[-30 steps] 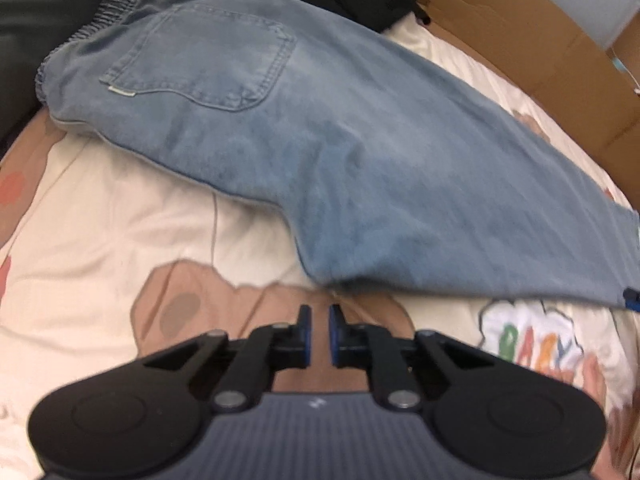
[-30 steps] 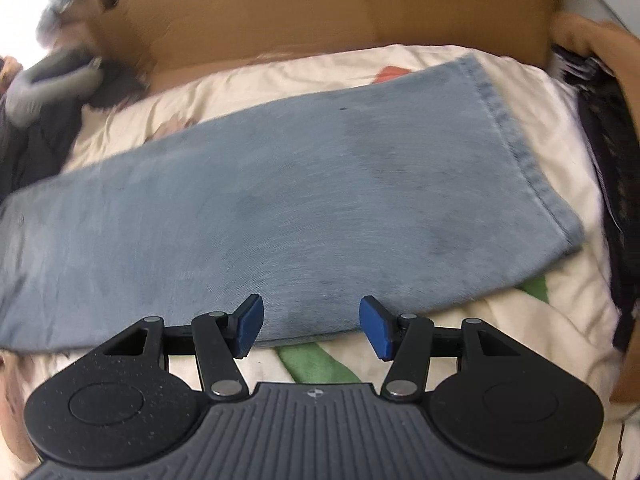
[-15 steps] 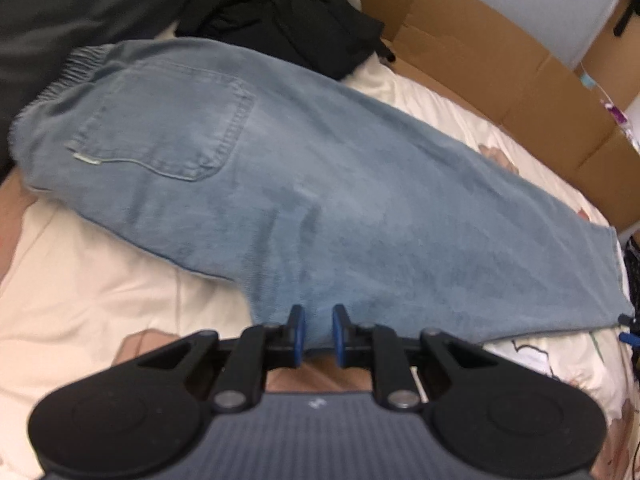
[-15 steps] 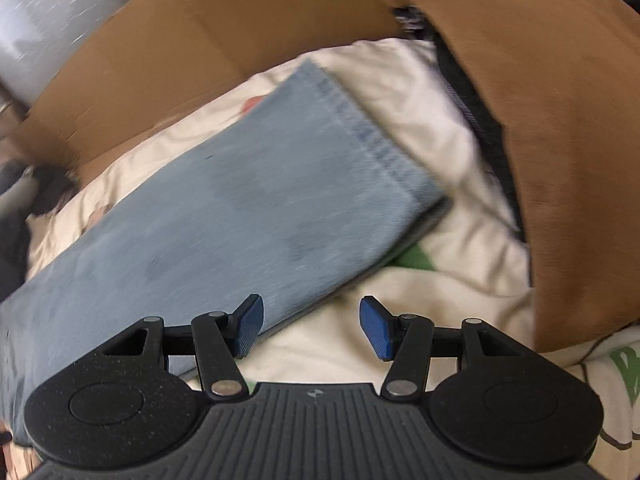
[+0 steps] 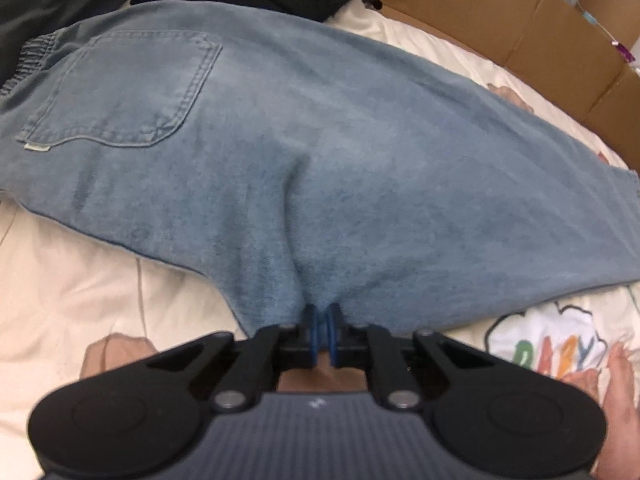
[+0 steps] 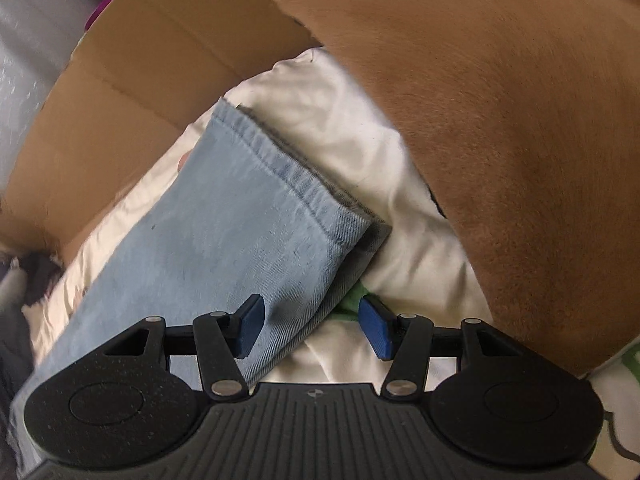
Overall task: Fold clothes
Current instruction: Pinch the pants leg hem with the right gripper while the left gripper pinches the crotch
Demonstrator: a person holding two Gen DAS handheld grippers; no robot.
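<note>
Bedsheet [image 5: 72, 292]: L view jeans [image 5: 360, 160] pocket; R view hem, R gripper [image 6: 311, 327] open

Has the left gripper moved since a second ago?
Yes. The left gripper has come forward off the bedsheet onto the jeans edge, where its jaws have just closed, pinching the denim.

Both grippers: left gripper [image 5: 322, 334] & right gripper [image 6: 311, 326] black w/ blue pads, silver screws, ribbed grey base.
</note>
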